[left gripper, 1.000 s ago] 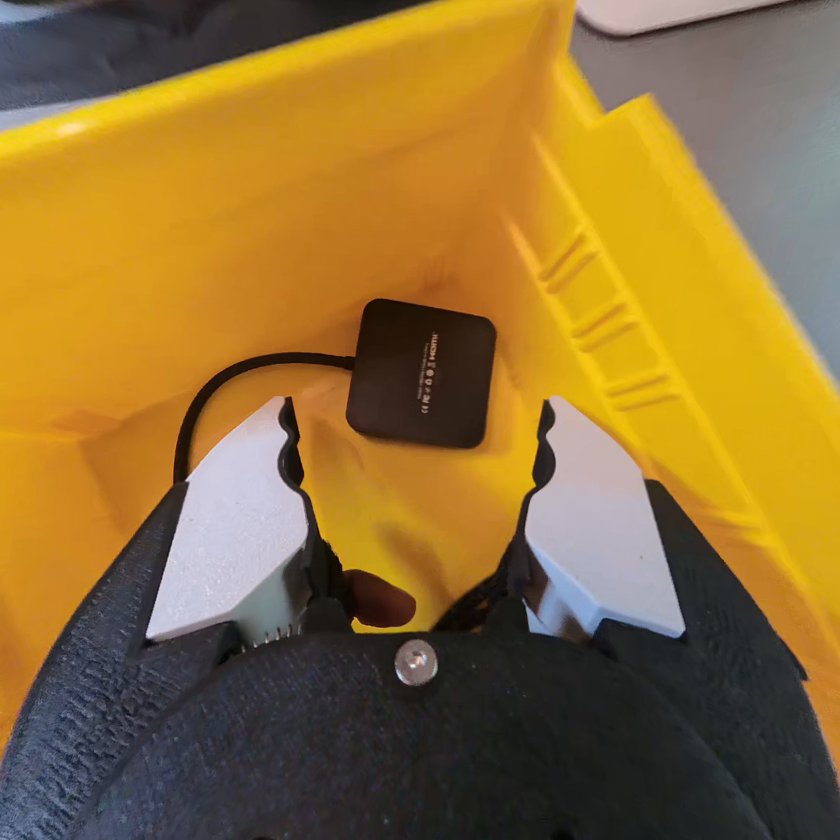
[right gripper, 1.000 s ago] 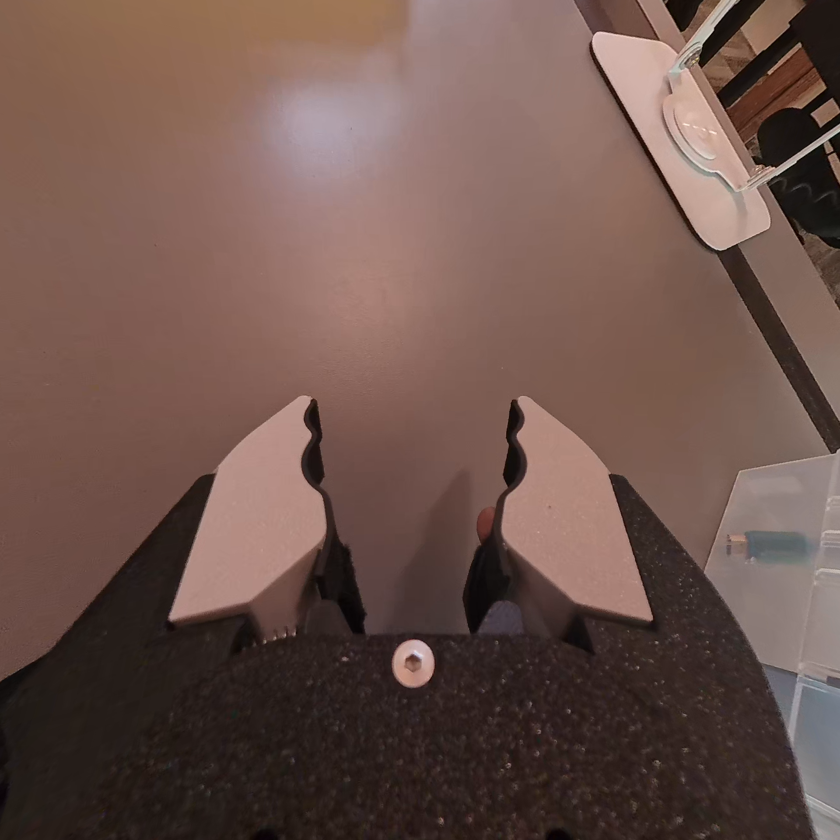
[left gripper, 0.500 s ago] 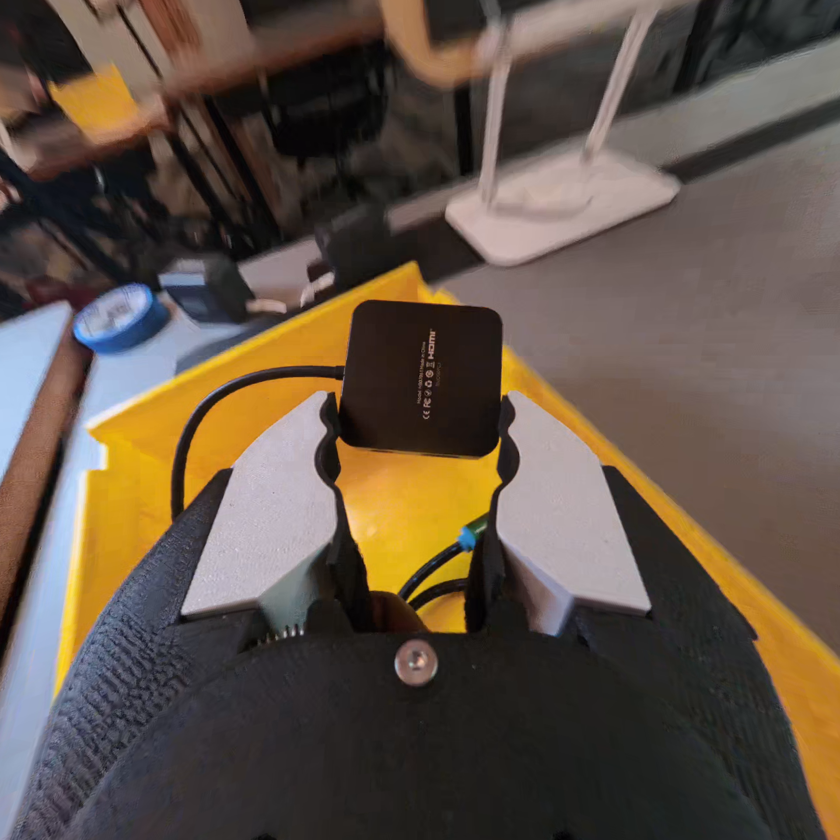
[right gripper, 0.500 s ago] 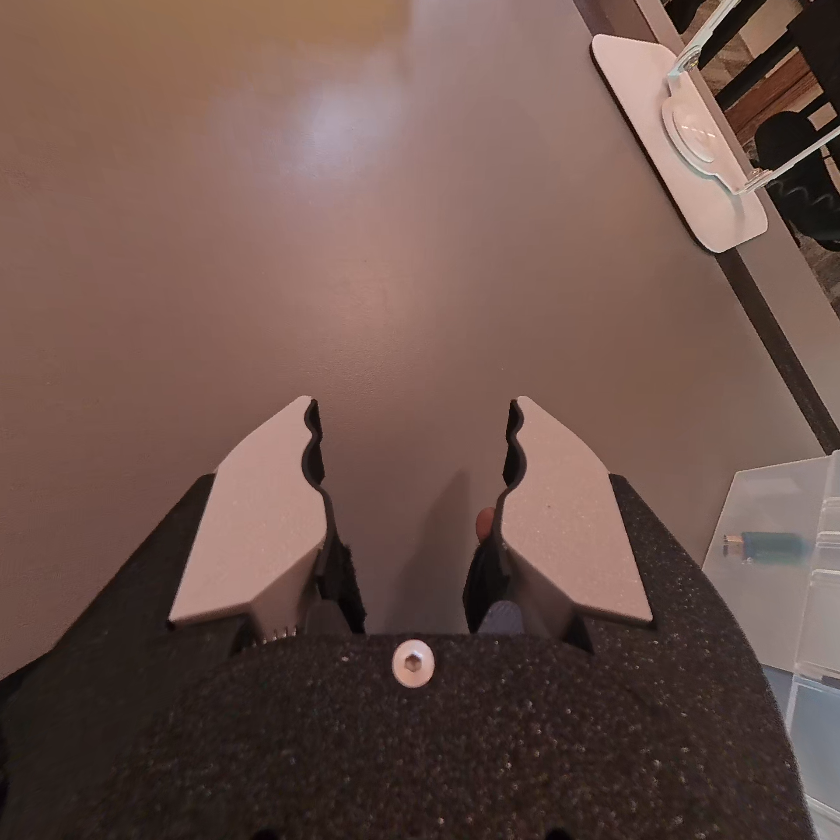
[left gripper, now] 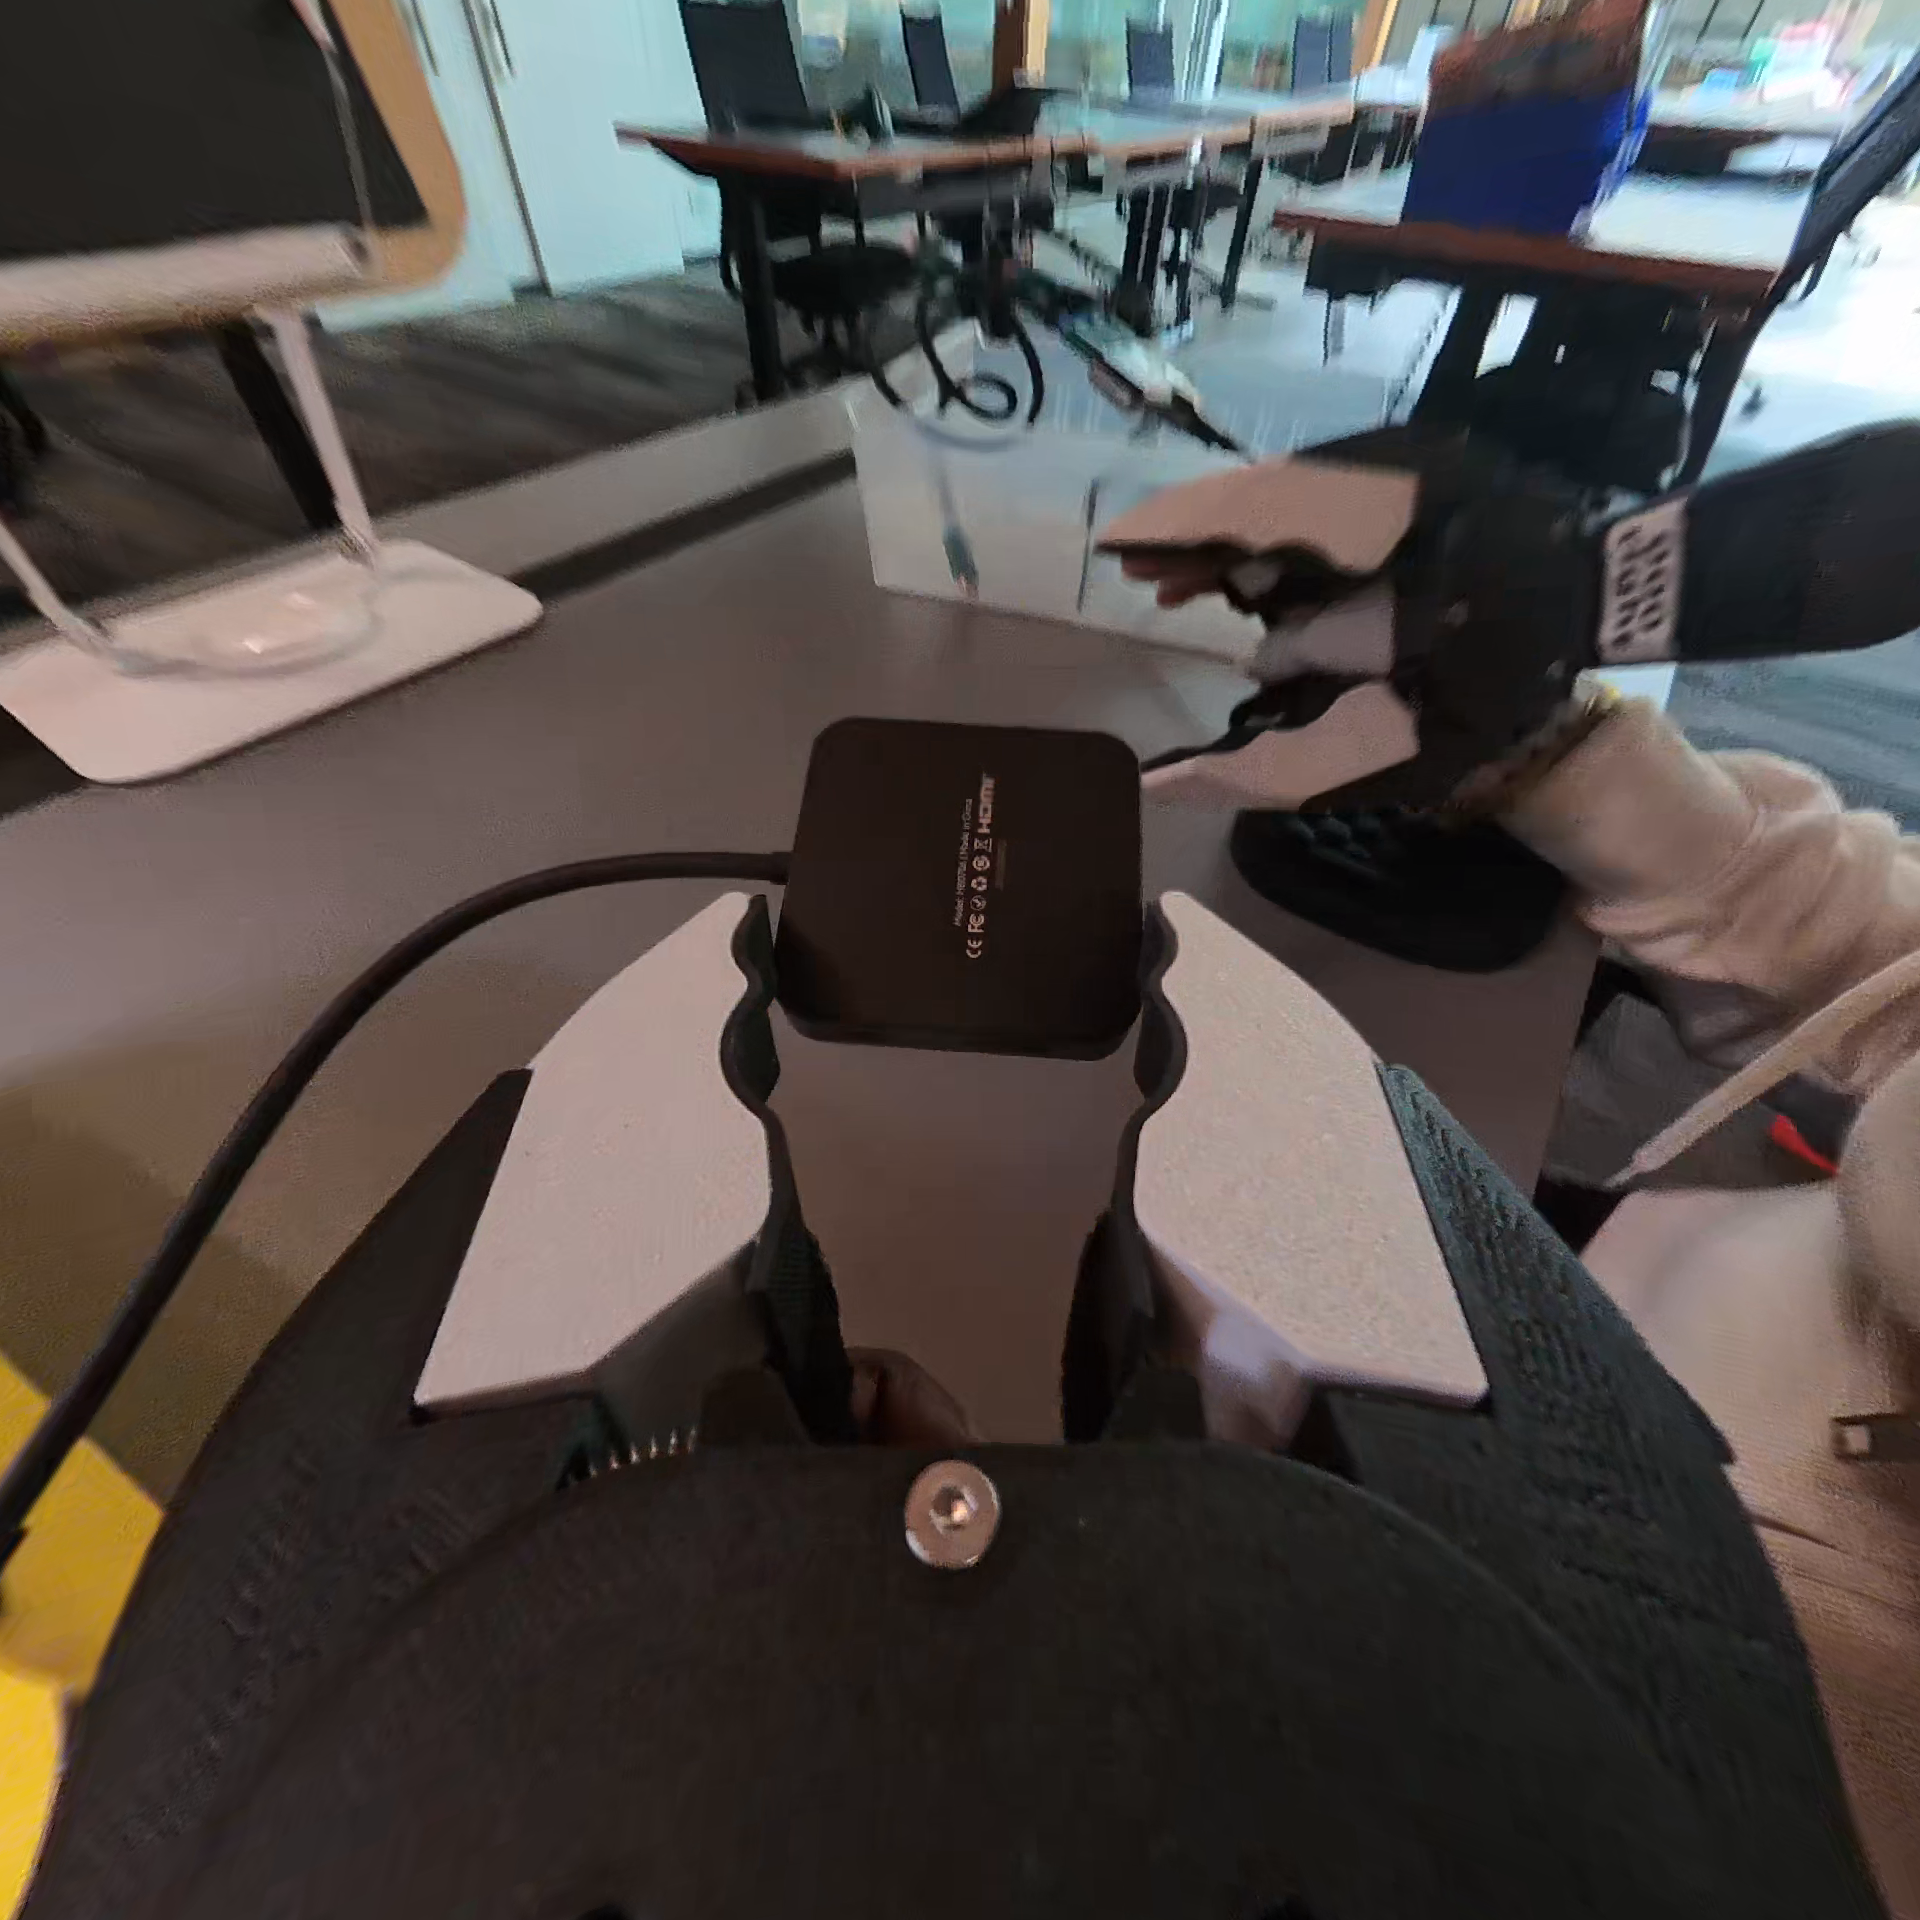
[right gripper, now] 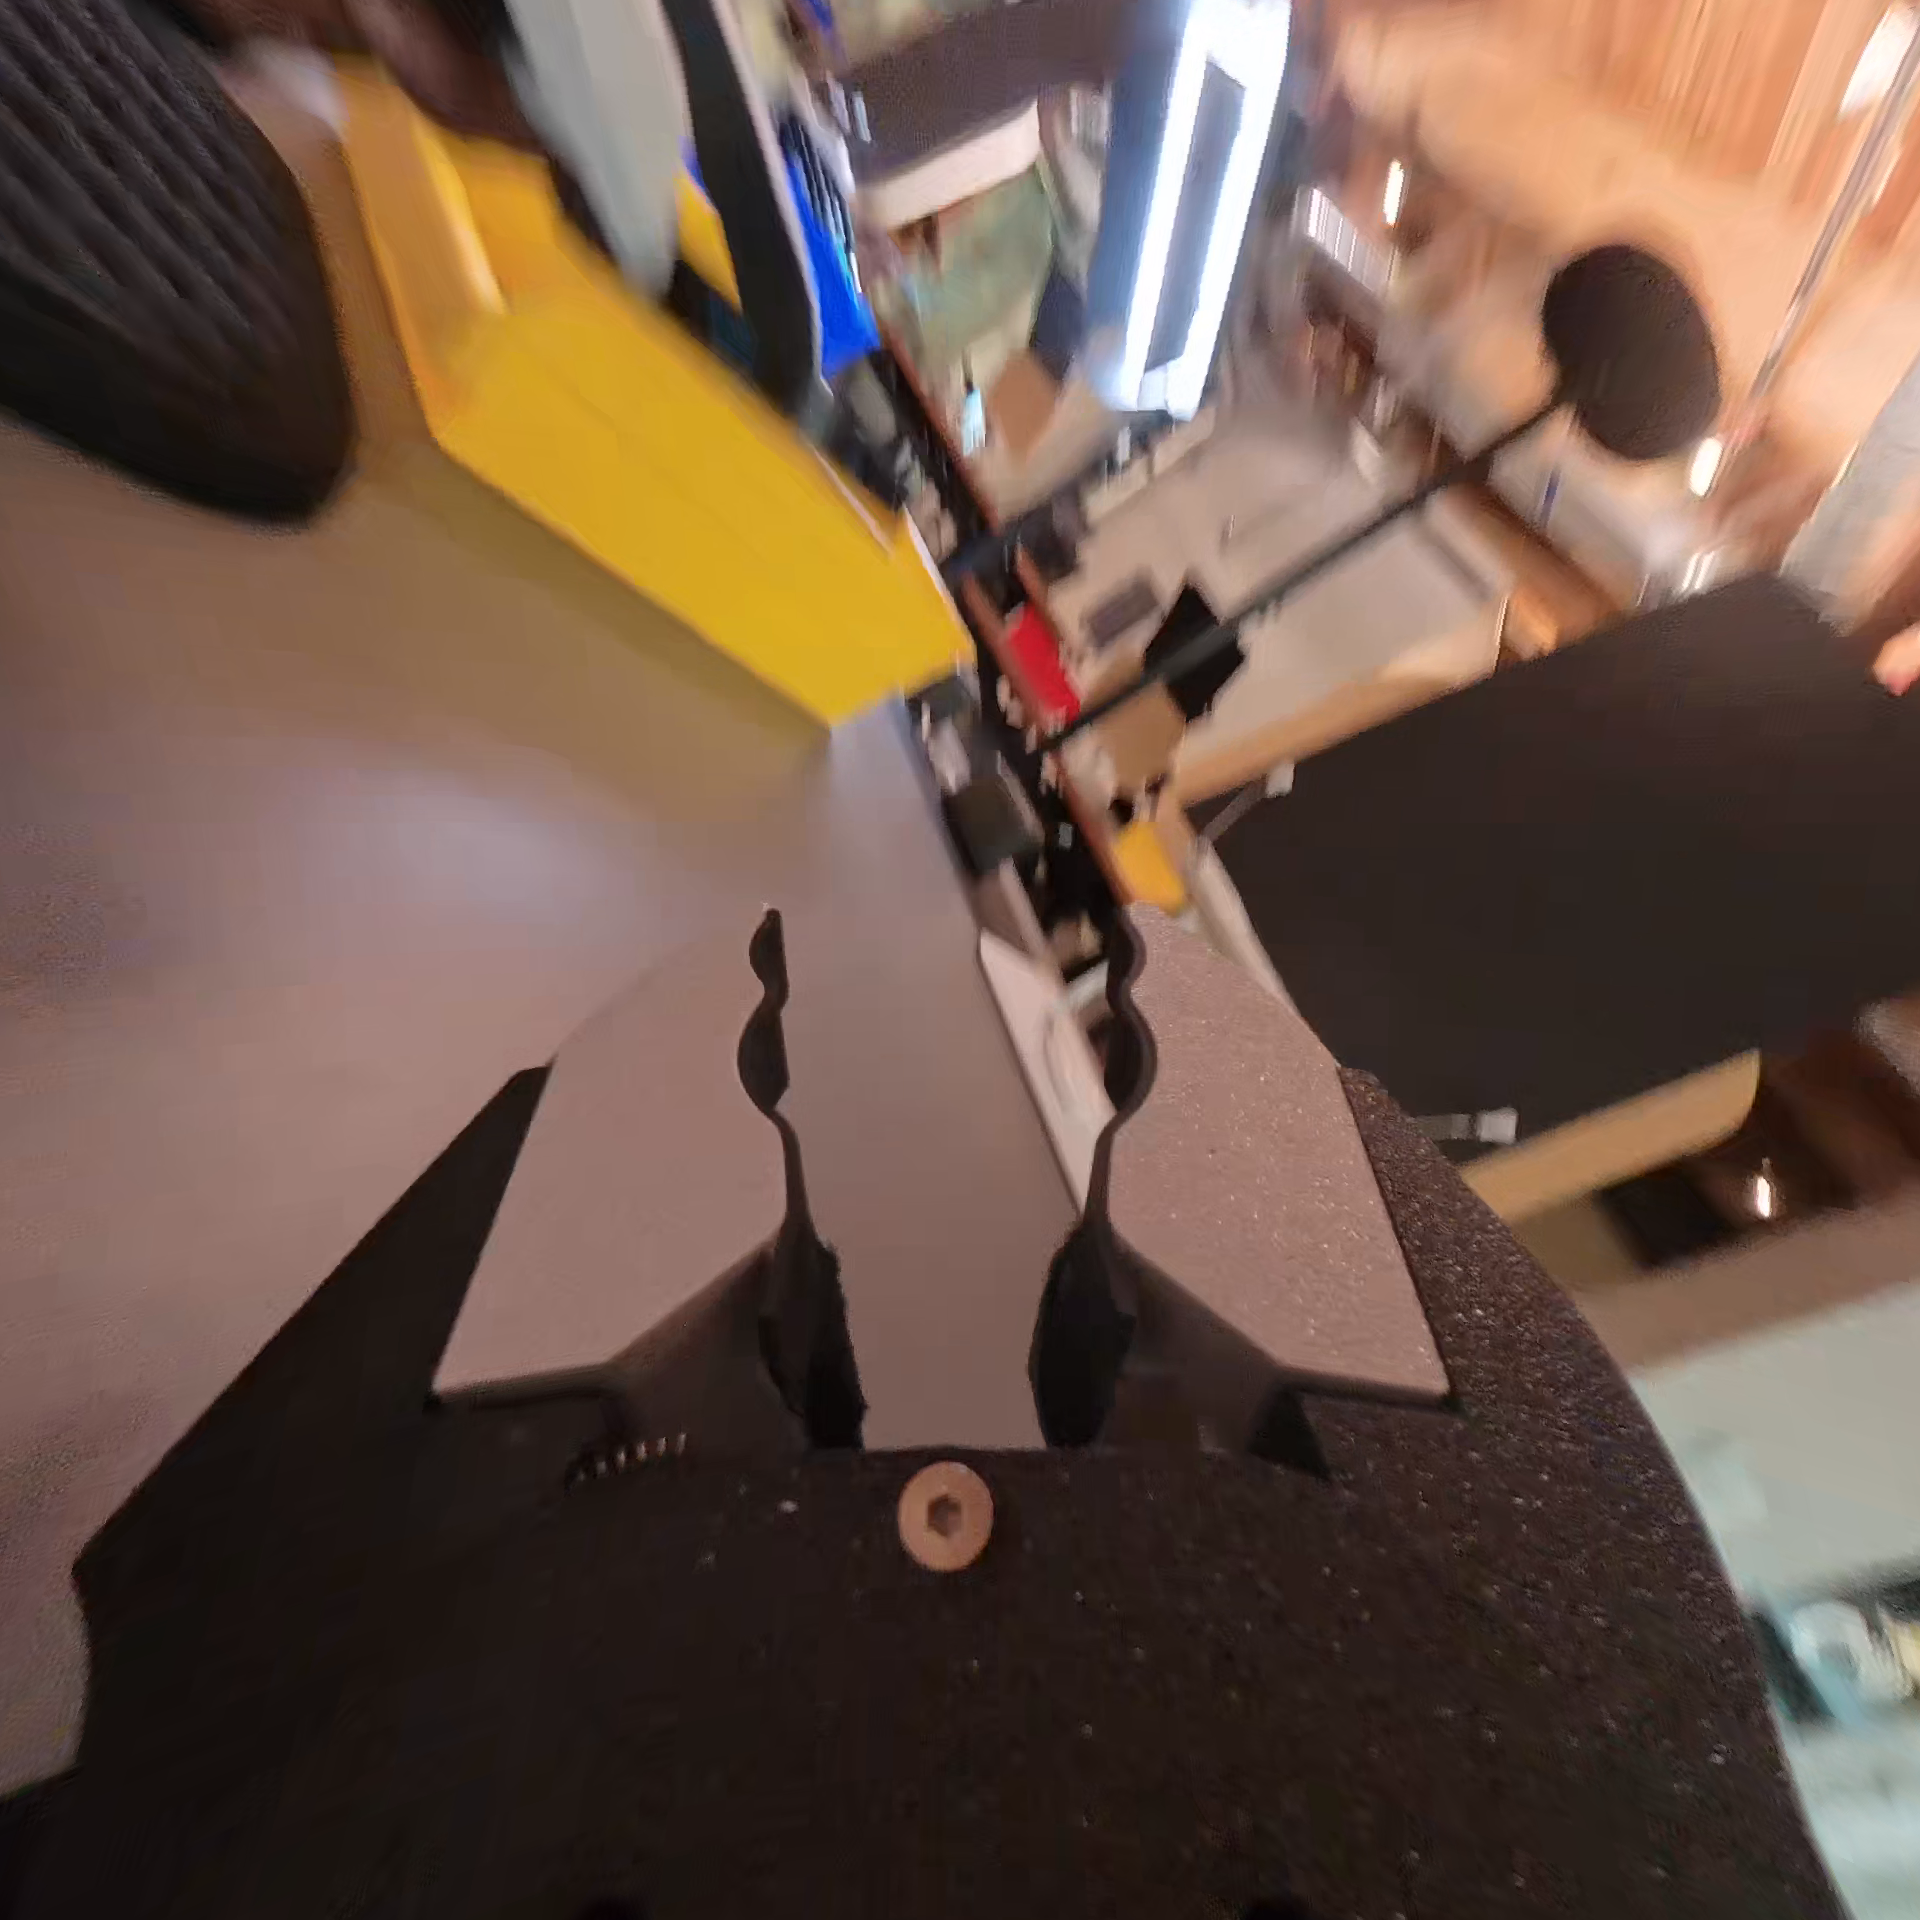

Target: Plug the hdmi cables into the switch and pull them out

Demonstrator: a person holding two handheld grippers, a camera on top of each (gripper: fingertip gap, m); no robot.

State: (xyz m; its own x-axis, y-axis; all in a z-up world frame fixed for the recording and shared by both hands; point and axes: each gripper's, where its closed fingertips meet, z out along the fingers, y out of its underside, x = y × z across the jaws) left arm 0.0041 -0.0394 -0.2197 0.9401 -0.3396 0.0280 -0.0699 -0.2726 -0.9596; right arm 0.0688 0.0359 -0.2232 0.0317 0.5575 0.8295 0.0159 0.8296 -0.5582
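A: Gripping the switch [left gripper: 961, 894], a flat black square box with rounded corners, the left gripper [left gripper: 956, 935] had its two white fingers [left gripper: 623, 1132] pressed against the box's left and right edges, so the box was raised above the grey table [left gripper: 312, 894]. Where did its lead run?

B: A black cable [left gripper: 343, 1023] left the switch's left side, curved down past the left finger and went off towards the lower left, where a corner of the yellow bin [left gripper: 42, 1558] showed.

A: And the right gripper [right gripper: 945, 925]?

B: Its own view was heavily blurred, yet the white fingers [right gripper: 1236, 1174] stood apart with only bare table between them; the claw was released and held nothing. In the left wrist view the right gripper appeared farther off on the right side, carried by a hand in a pale sleeve [left gripper: 1714, 883], near a clear plastic box [left gripper: 997, 520].

A: What else was visible?

B: A white stand base [left gripper: 281, 644] rested on the table at the left of the left wrist view. In the right wrist view the yellow bin lay at upper left, beside part of the other gripper's black body [right gripper: 145, 281]. No loose HDMI plug could be made out clearly in either view.
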